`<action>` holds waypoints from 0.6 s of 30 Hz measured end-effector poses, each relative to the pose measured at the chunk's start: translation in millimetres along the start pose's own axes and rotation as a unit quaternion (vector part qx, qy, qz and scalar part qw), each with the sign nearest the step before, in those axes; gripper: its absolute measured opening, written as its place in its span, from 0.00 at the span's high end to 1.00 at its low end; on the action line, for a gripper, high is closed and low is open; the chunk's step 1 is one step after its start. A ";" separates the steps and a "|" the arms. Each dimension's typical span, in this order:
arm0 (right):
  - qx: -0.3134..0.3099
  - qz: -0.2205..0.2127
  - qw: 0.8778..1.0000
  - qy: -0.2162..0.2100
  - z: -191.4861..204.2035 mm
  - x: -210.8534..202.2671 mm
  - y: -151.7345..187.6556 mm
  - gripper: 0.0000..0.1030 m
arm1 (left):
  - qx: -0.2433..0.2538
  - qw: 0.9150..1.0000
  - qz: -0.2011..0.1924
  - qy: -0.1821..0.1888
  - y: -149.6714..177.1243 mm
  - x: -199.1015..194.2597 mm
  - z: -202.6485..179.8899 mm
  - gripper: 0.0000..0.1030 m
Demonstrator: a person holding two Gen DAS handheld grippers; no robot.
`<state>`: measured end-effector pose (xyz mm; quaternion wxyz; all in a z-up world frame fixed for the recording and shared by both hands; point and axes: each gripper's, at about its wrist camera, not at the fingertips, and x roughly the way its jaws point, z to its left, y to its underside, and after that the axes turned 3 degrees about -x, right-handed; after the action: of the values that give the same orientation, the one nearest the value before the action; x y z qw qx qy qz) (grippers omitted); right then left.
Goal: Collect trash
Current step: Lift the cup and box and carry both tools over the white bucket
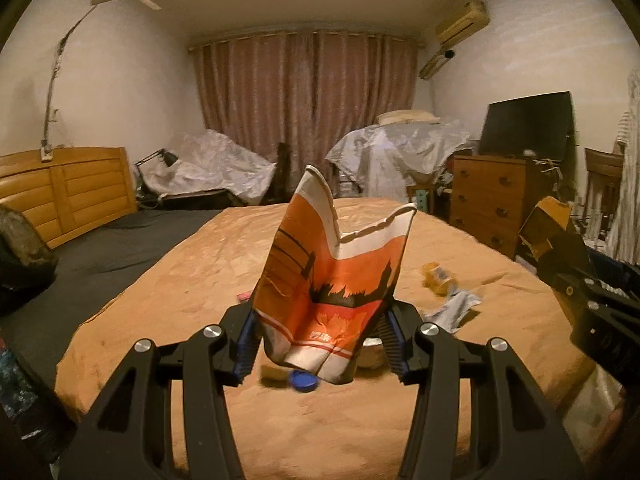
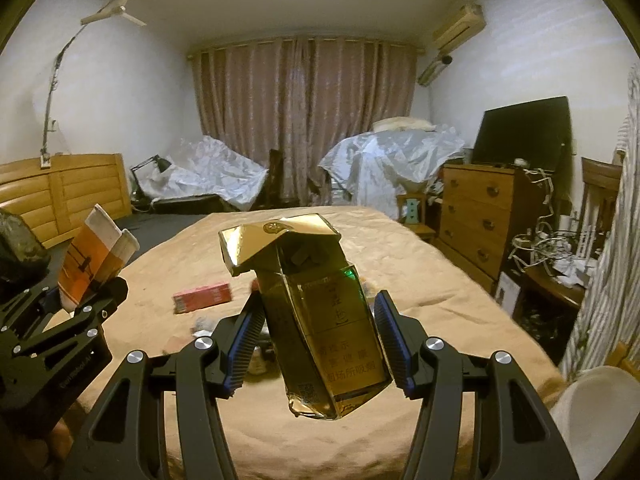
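My left gripper (image 1: 320,332) is shut on a crushed orange and white paper cup (image 1: 332,276) and holds it above the bed; the cup also shows at the left of the right wrist view (image 2: 94,258). My right gripper (image 2: 316,340) is shut on a gold cigarette pack (image 2: 312,312) with its lid flipped open, held above the bed. The right gripper shows at the right edge of the left wrist view (image 1: 580,280). On the tan bedspread (image 1: 200,280) lie a blue bottle cap (image 1: 304,380), a yellow wrapper (image 1: 438,274), a crumpled grey paper (image 1: 456,308) and a red box (image 2: 202,297).
A wooden headboard (image 1: 68,192) stands at the left. A wooden dresser (image 2: 476,216) with a dark TV (image 2: 524,132) stands at the right, next to a cluttered desk with cables (image 2: 552,248). Covered furniture (image 2: 384,156) stands before the curtains. A white bin rim (image 2: 596,420) is at lower right.
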<state>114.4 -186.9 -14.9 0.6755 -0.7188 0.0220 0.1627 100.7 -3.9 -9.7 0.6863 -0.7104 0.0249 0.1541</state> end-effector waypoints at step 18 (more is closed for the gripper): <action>0.031 0.055 0.980 0.190 -231.1 -112.9 -11.3 0.44 | 0.048 0.977 0.025 0.205 -13.8 0.7 -177.8 0.52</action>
<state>57.7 -433.3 33.6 0.6712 -0.7128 0.1946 0.0588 137.7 -177.8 5.3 0.6955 -0.6925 0.1905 0.0209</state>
